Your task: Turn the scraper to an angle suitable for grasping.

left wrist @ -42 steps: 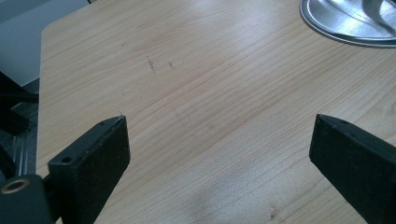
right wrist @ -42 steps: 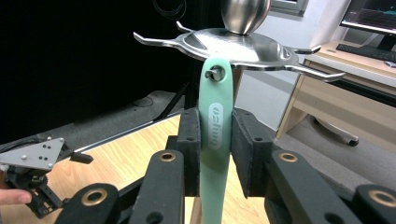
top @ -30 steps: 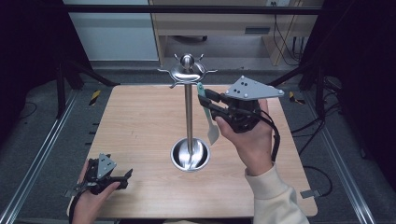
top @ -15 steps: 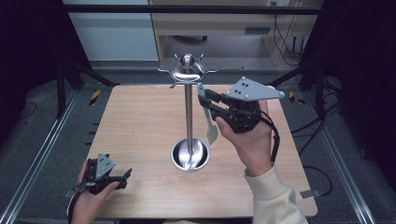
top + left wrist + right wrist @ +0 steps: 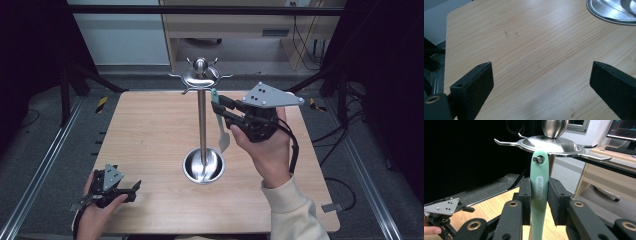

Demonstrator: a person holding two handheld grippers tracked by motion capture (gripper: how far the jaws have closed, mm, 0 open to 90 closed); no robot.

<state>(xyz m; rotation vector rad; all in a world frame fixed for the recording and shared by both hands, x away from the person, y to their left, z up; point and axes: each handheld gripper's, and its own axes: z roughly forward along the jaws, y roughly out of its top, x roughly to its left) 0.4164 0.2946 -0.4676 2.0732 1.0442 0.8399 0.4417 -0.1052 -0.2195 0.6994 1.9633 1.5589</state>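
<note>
A steel utensil stand (image 5: 201, 107) with a round base (image 5: 190, 169) rises from the middle of the wooden table (image 5: 150, 130). A mint-green spatula (image 5: 221, 131) hangs beside its pole. In the right gripper view a hook (image 5: 540, 159) under the stand's top disc (image 5: 554, 143) passes through the hole at the top of the spatula's handle (image 5: 539, 185). My right gripper (image 5: 218, 107) is shut on that handle, its pads (image 5: 525, 197) pressing both sides. My left gripper (image 5: 134, 189) rests at the table's front left, open and holding nothing, and the left gripper view shows bare wood between its fingertips (image 5: 481, 75).
Metal rails (image 5: 45, 165) run along both sides of the table. A desk (image 5: 240, 25) stands behind it on the floor. The stand's base edge (image 5: 609, 12) lies ahead and to the right of my left gripper. The left gripper (image 5: 444, 210) shows low at the left of the right gripper view.
</note>
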